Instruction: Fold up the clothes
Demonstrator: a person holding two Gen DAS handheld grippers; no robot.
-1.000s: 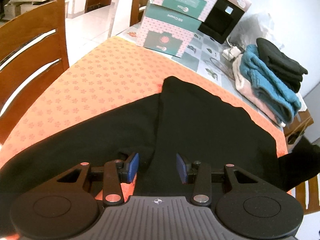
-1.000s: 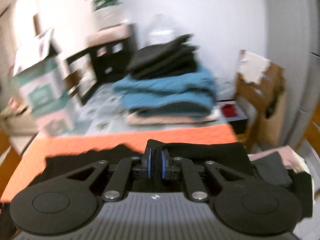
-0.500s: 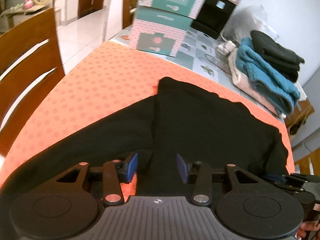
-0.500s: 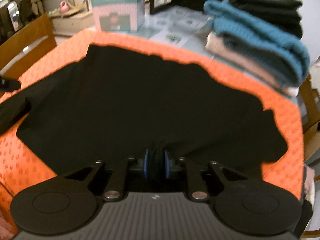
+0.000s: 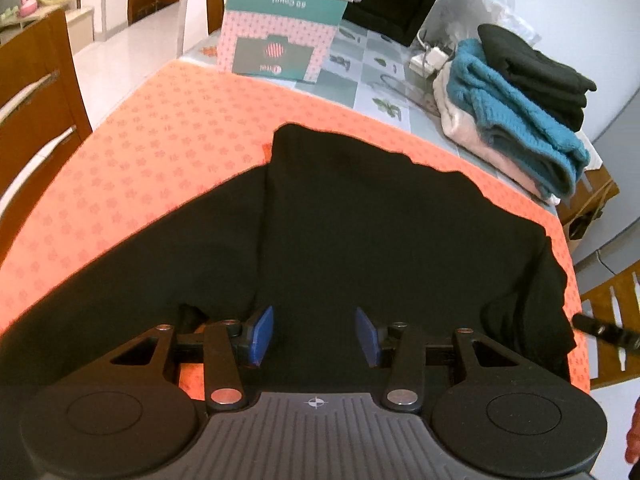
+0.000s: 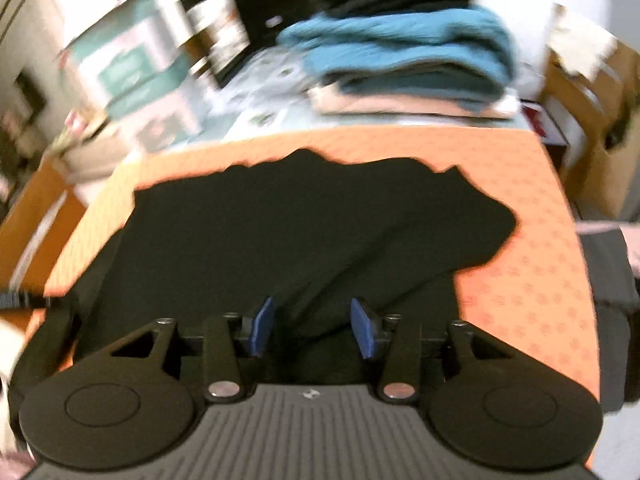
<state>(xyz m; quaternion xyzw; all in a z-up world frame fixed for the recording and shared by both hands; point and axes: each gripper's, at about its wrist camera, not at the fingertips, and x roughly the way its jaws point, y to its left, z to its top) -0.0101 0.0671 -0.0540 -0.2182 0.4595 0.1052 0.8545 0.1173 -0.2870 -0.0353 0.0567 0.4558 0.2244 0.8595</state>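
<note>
A black garment (image 5: 360, 232) lies spread on the orange patterned tablecloth (image 5: 168, 152), with one sleeve folded across to the left. It also shows in the right wrist view (image 6: 280, 232), which is blurred. My left gripper (image 5: 315, 334) is open, its blue pads apart just above the garment's near edge. My right gripper (image 6: 314, 330) is open over the garment's near right part, holding nothing. The tip of the right gripper (image 5: 600, 326) shows at the right edge of the left wrist view.
A stack of folded clothes (image 5: 516, 104), black on teal on pale pink, sits at the table's far right. Two pink and teal boxes (image 5: 280, 28) and a black appliance (image 5: 396, 4) stand at the back. A wooden chair (image 5: 36, 92) stands at the left.
My right gripper has opened and let go of the black garment, which now lies on the cloth. My left gripper stays open and has shifted slightly forward.
</note>
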